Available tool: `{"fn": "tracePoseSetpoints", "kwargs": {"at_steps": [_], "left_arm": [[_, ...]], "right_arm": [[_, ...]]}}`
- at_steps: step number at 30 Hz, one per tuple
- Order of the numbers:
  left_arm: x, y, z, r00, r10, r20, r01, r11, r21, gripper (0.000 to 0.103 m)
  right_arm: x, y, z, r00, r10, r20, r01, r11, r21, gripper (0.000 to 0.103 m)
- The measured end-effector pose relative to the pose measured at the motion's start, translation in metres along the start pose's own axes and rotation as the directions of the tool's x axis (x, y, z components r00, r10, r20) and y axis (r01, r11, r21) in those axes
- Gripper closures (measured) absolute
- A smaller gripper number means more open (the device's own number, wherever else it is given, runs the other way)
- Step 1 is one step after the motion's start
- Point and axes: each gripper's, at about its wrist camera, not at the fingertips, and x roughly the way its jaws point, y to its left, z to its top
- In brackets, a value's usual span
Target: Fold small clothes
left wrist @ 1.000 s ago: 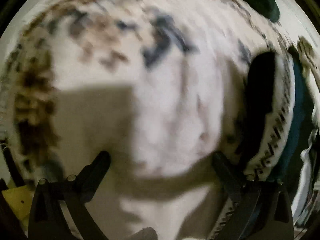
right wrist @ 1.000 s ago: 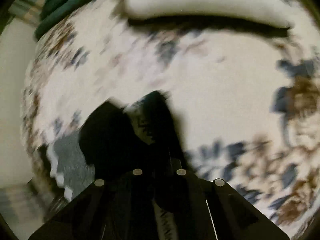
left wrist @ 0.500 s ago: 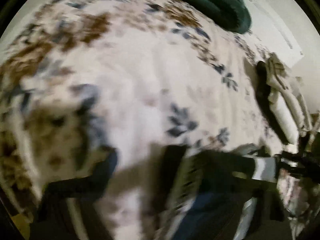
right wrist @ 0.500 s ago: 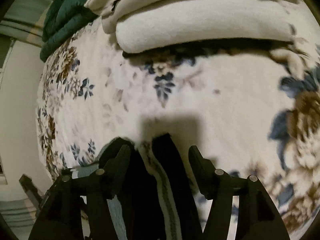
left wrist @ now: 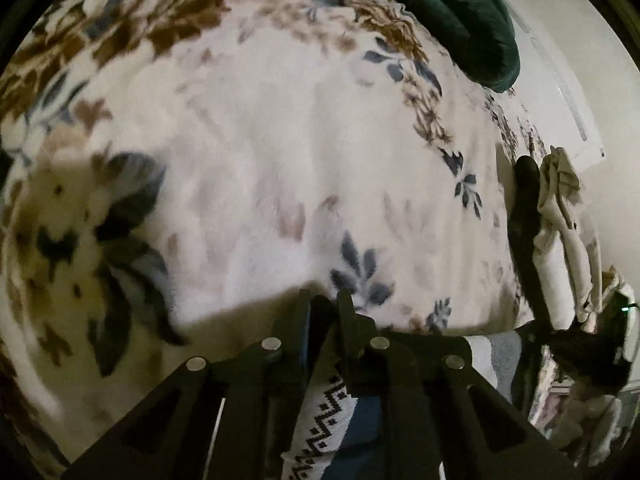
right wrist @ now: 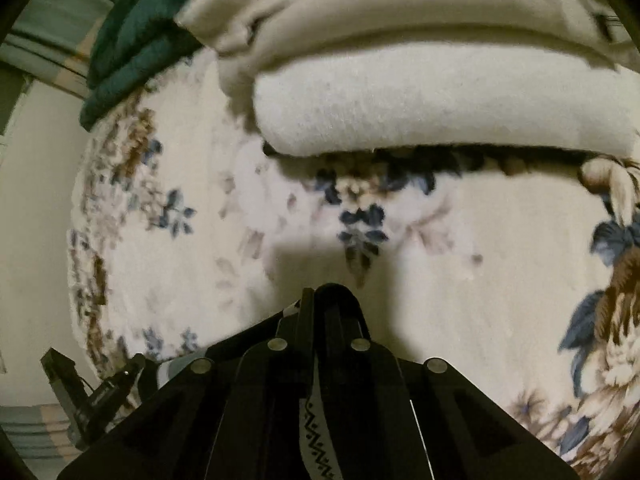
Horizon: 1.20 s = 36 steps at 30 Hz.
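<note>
Most of the small patterned garment [left wrist: 320,412] is hidden under the gripper bodies; only a strip of white fabric with a black zigzag band, some blue, and a grey-and-white striped part show, so what kind of garment it is cannot be told. It hangs just above the floral fleece blanket [left wrist: 260,160] at the near edge of both views. The left gripper [left wrist: 323,304] is closing its jaws with a dark fold of that cloth between them. The right gripper [right wrist: 330,294] is pressed together, pinching another dark edge of the same garment.

Only the right wrist view shows the folded cream blanket [right wrist: 420,112] stacked along the floral blanket's far edge; in the left view it is a squeezed sliver at the right rim. The dark green blanket [left wrist: 460,12] sits at a far corner in both. The left gripper's body shows small and dim at the right view's lower left.
</note>
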Motion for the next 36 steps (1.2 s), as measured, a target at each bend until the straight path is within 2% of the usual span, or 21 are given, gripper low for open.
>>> {"fn": "tracePoseSetpoints", "kwargs": {"at_steps": [2, 3, 4, 6, 8, 11, 14, 16, 17, 18, 20, 22, 25, 28, 30, 32, 34, 36], "left_arm": [[-0.006, 0.002, 0.000, 1.000, -0.026, 0.000, 0.026, 1.000, -0.011, 0.088], [-0.012, 0.003, -0.001, 0.999, -0.050, -0.001, 0.050, 0.999, -0.015, 0.083], [-0.020, 0.005, -0.003, 0.998, -0.062, 0.000, 0.062, 0.998, -0.020, 0.075], [-0.043, 0.010, -0.013, 0.997, -0.078, 0.025, 0.078, 0.997, -0.016, 0.067], [-0.061, 0.016, -0.026, 0.997, -0.069, 0.044, 0.069, 0.997, -0.016, 0.052], [-0.085, 0.029, -0.058, 0.998, -0.036, 0.048, 0.037, 0.999, -0.017, 0.050], [-0.093, 0.042, -0.094, 1.000, 0.005, 0.001, -0.005, 0.999, -0.042, 0.050], [-0.095, 0.053, -0.117, 0.999, 0.013, -0.030, -0.015, 0.997, -0.077, 0.050], [-0.095, 0.058, -0.128, 0.999, 0.005, -0.046, -0.010, 0.995, -0.102, 0.050], [-0.093, 0.061, -0.136, 0.998, -0.001, -0.061, -0.006, 0.993, -0.117, 0.050], [-0.090, 0.065, -0.153, 0.996, 0.003, -0.086, -0.013, 0.992, -0.125, 0.050], [-0.086, 0.065, -0.167, 0.995, 0.006, -0.100, -0.017, 0.993, -0.113, 0.050], [-0.079, 0.063, -0.179, 0.993, -0.007, -0.118, -0.005, 0.995, -0.101, 0.050], [-0.076, 0.059, -0.185, 0.994, -0.026, -0.107, 0.016, 0.995, -0.097, 0.050], [-0.075, 0.058, -0.188, 0.995, -0.034, -0.096, 0.025, 0.995, -0.097, 0.050], [-0.074, 0.061, -0.190, 0.996, -0.043, -0.082, 0.034, 0.994, -0.106, 0.050], [-0.074, 0.064, -0.192, 0.996, -0.060, -0.065, 0.051, 0.991, -0.123, 0.050], [-0.075, 0.065, -0.193, 0.996, -0.071, -0.051, 0.064, 0.990, -0.125, 0.050]], "right_arm": [[0.010, -0.003, -0.001, 0.998, -0.003, -0.062, 0.003, 1.000, 0.009, 0.100], [0.010, -0.007, -0.003, 0.996, 0.009, -0.087, -0.008, 1.000, 0.018, 0.094], [0.004, -0.011, -0.007, 0.995, 0.016, -0.096, -0.014, 1.000, 0.022, 0.088], [-0.014, -0.021, -0.021, 0.996, 0.021, -0.088, -0.019, 1.000, 0.021, 0.052], [-0.033, -0.032, -0.041, 0.995, 0.035, -0.094, -0.033, 0.999, 0.026, 0.046], [-0.052, -0.053, -0.088, 0.984, 0.071, -0.161, -0.062, 0.996, 0.057, 0.046], [-0.051, -0.070, -0.137, 0.967, 0.089, -0.239, -0.062, 0.991, 0.118, 0.046], [-0.043, -0.080, -0.166, 0.952, 0.138, -0.274, -0.091, 0.980, 0.179, 0.046], [-0.040, -0.084, -0.176, 0.949, 0.149, -0.278, -0.094, 0.975, 0.200, 0.050], [-0.040, -0.086, -0.187, 0.953, 0.159, -0.258, -0.101, 0.969, 0.225, 0.086], [-0.045, -0.081, -0.200, 0.962, 0.126, -0.243, -0.075, 0.975, 0.209, 0.089], [-0.050, -0.079, -0.206, 0.974, 0.012, -0.225, 0.023, 0.988, 0.153, 0.091], [-0.039, -0.081, -0.205, 0.950, -0.040, -0.310, 0.085, 0.987, 0.134, 0.089], [-0.055, -0.042, -0.188, 0.951, -0.122, -0.284, 0.121, 0.992, -0.022, 0.074], [-0.072, -0.004, -0.172, 0.966, -0.126, -0.225, 0.103, 0.989, -0.109, 0.053], [-0.076, 0.045, -0.156, 0.974, -0.059, -0.217, 0.018, 0.982, -0.186, 0.047], [-0.061, 0.105, -0.140, 0.966, -0.004, -0.257, -0.074, 0.953, -0.295, 0.045], [-0.032, 0.165, -0.130, 0.953, 0.009, -0.302, -0.134, 0.908, -0.397, 0.045]]}}
